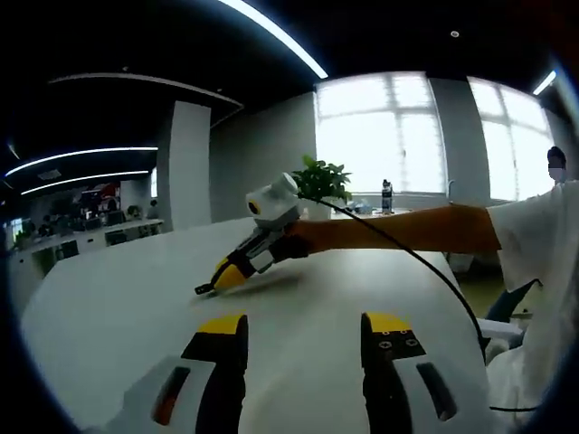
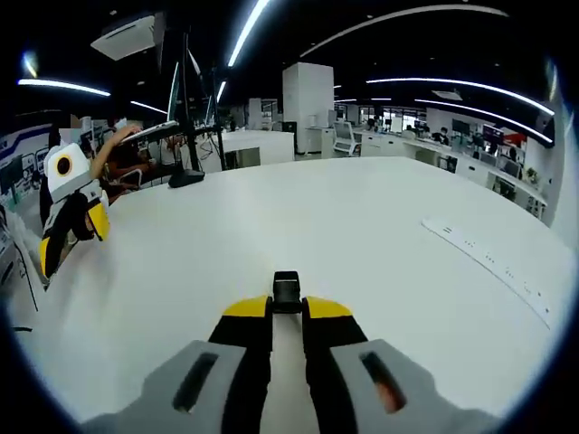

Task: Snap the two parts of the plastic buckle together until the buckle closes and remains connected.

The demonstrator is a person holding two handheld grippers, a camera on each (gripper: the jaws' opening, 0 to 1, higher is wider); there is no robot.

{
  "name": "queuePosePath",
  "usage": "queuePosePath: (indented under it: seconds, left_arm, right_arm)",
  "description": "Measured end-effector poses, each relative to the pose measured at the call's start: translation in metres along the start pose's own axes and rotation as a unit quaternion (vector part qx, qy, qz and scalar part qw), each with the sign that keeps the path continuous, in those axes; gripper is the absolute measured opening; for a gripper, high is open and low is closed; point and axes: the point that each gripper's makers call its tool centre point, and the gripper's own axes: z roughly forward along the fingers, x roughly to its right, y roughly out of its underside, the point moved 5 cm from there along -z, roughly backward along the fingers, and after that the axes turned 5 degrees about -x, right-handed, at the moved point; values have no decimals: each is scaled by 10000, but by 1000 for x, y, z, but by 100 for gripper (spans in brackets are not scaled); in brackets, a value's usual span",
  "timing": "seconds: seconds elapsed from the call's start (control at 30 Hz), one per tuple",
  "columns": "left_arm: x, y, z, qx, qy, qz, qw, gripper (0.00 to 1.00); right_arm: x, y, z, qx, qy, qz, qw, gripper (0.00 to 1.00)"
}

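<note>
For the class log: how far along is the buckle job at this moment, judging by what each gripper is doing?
Done: the right gripper is shut on a black buckle part over the white table.
In hand: only that part.
Left: the left gripper is open and holds nothing; the second part must be picked up and snapped in.

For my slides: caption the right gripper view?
Right gripper shut on small black plastic buckle part above white table.

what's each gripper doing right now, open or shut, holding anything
left gripper: open, holding nothing.
right gripper: shut on a black buckle part.
</note>
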Motion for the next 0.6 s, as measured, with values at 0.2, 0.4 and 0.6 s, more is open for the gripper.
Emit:
queuePosePath:
  seconds: [0.2, 0.4, 0.6]
  left_arm:
    - [-6, 5, 2, -146, -178, -136, 9996, 58]
    - [-8, 7, 2, -125, -208, -229, 9994, 59]
    - [-10, 8, -1, -59, -203, -342, 9992, 59]
  right_arm:
    - [0, 1, -1, -54, 45, -19, 10000, 12]
    - [-3, 4, 1, -73, 63, -5, 10000, 13]
    - [-2, 6, 1, -31, 133, 75, 9999, 15]
